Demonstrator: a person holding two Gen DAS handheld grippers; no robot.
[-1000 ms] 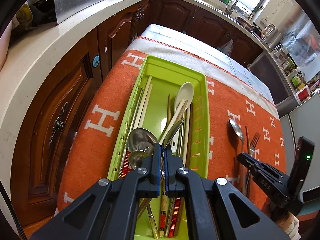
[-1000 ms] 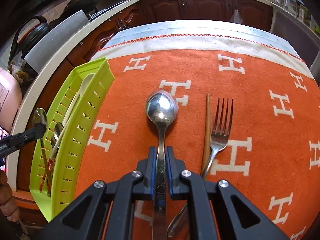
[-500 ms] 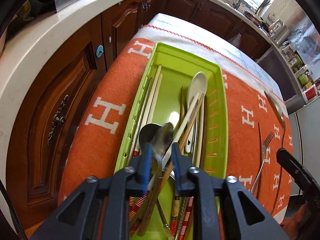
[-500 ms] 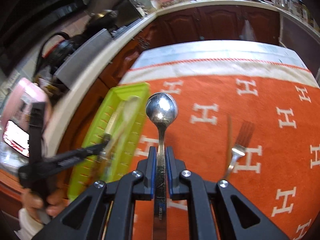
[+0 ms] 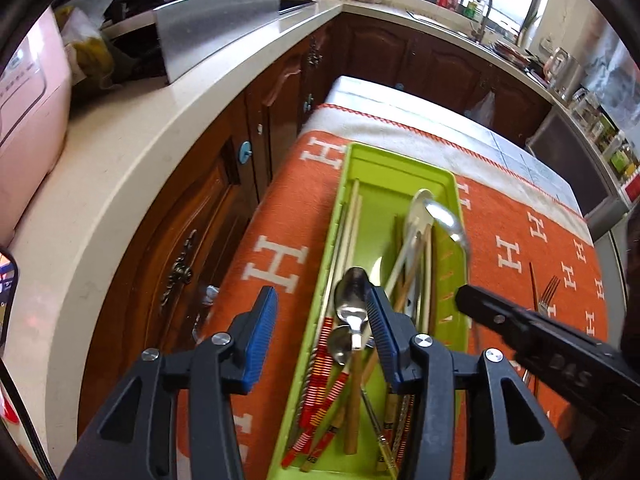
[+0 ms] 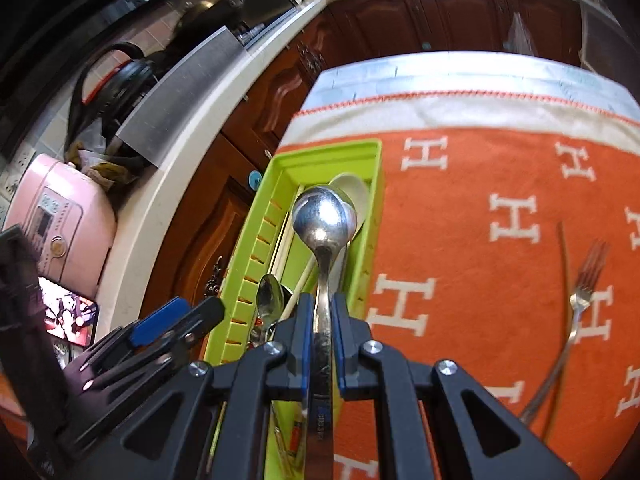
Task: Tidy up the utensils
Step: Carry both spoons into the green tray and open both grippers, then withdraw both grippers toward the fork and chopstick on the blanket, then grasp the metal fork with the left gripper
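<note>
In the left wrist view my left gripper [image 5: 322, 332] hangs over the near end of the green tray [image 5: 400, 164]. Its jaws are opening and its pads press on nothing. A metal spoon [image 5: 352, 296] lies loose in the tray beside its right finger, on top of chopsticks and other spoons. My right gripper [image 6: 322, 320] is shut on the handle of a second metal spoon [image 6: 324, 220], whose bowl hangs above the tray [image 6: 328, 152]. The left wrist view also shows that gripper [image 5: 466, 294] and its spoon [image 5: 444, 216] coming in from the right.
A fork [image 6: 584, 288] and a single wooden chopstick [image 6: 564, 264] lie on the orange cloth [image 6: 480, 168] to the right of the tray. Dark wooden cabinets [image 5: 192, 248] and a pale counter [image 5: 120, 152] run close along the tray's left side. A pink appliance [image 6: 60, 216] stands on that counter.
My left gripper has opened and let its spoon drop into the tray. My right gripper has lifted its spoon off the cloth and carried it left over the tray.
</note>
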